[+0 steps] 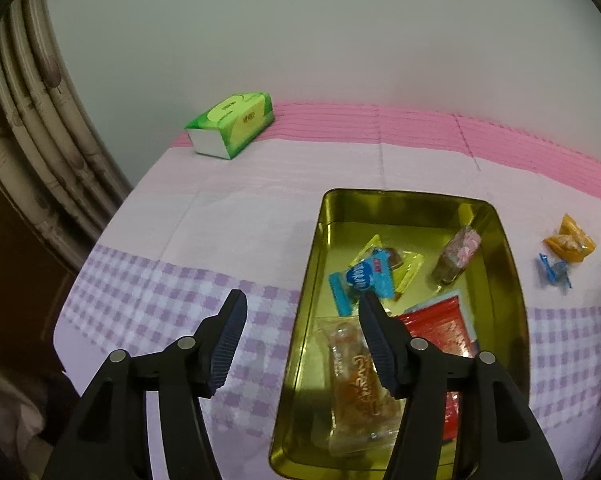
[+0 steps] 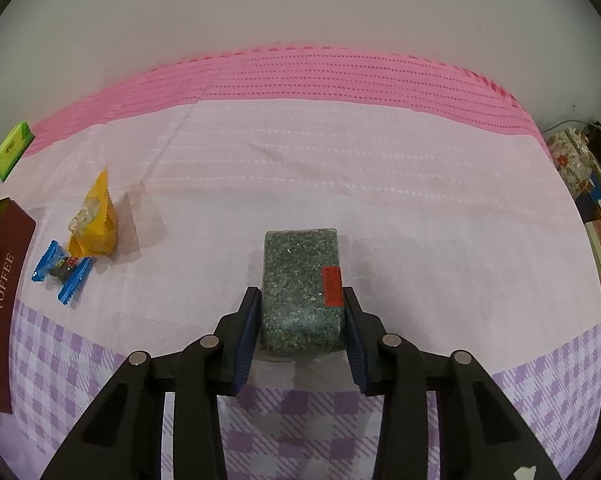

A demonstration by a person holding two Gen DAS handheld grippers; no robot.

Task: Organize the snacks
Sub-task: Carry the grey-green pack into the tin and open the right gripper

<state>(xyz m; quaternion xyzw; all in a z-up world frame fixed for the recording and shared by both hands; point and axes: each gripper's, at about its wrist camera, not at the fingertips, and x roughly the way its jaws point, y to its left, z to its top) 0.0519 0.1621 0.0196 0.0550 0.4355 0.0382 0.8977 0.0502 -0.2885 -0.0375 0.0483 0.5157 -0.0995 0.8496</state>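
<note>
My left gripper (image 1: pixel 302 298) stands open over the left rim of a gold tin (image 1: pixel 380 208), with nothing between its fingers. In the tin lie a blue packet (image 1: pixel 360 280), a yellow packet (image 1: pixel 406 266), a brown and pink wrapped sweet (image 1: pixel 458 254), a red packet (image 1: pixel 440 324) and a clear packet (image 1: pixel 356 384) of orange snack. In the right wrist view my right gripper (image 2: pixel 300 292) is shut on a dark green speckled block (image 2: pixel 300 280) with a red label, resting on the cloth. An orange packet (image 2: pixel 92 220) and a blue candy (image 2: pixel 62 272) lie to its left.
A green tissue pack (image 1: pixel 230 124) sits at the far left by the wall. The tin's maroon side (image 2: pixel 4 288) reads TOFFEE. The table carries a pink and purple checked cloth (image 2: pixel 340 160). Curtains hang at the left, and clutter (image 2: pixel 568 156) stands off the table's right end.
</note>
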